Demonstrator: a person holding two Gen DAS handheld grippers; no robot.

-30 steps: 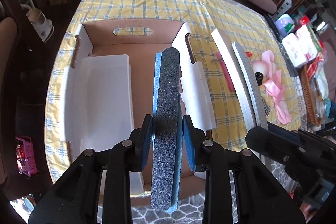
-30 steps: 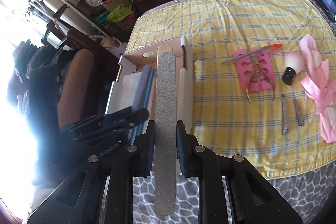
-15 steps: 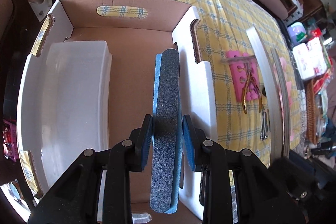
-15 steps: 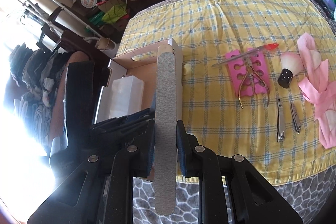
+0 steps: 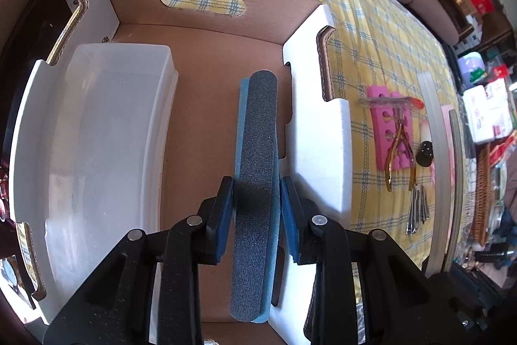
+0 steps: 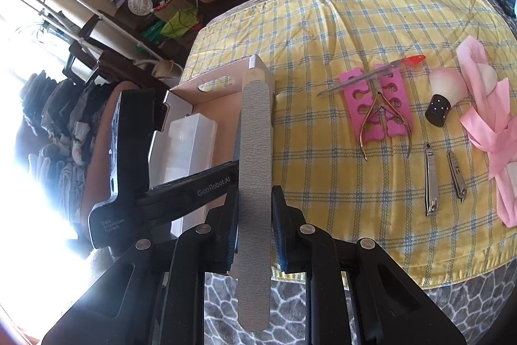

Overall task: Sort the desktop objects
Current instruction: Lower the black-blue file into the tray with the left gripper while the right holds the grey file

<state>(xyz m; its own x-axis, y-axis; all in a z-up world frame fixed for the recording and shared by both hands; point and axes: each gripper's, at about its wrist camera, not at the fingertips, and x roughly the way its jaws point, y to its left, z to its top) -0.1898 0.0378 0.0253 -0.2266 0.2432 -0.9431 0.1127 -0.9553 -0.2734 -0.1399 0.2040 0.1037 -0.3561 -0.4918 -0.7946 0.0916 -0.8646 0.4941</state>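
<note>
Fingers [image 5: 223,215] (left) inside box walls [image 5: 316,131]

Both wrist views look down – sharing the box [image 5: 206,31].

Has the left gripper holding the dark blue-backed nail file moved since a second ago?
Yes. The left gripper has come down toward the cardboard box, whose floor now fills its view.

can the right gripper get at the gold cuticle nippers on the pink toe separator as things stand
Probably not yet. The right gripper is shut on a grey nail file, so its jaws are taken. The way to the cuticle nippers on the toe separator looks clear otherwise.
</note>
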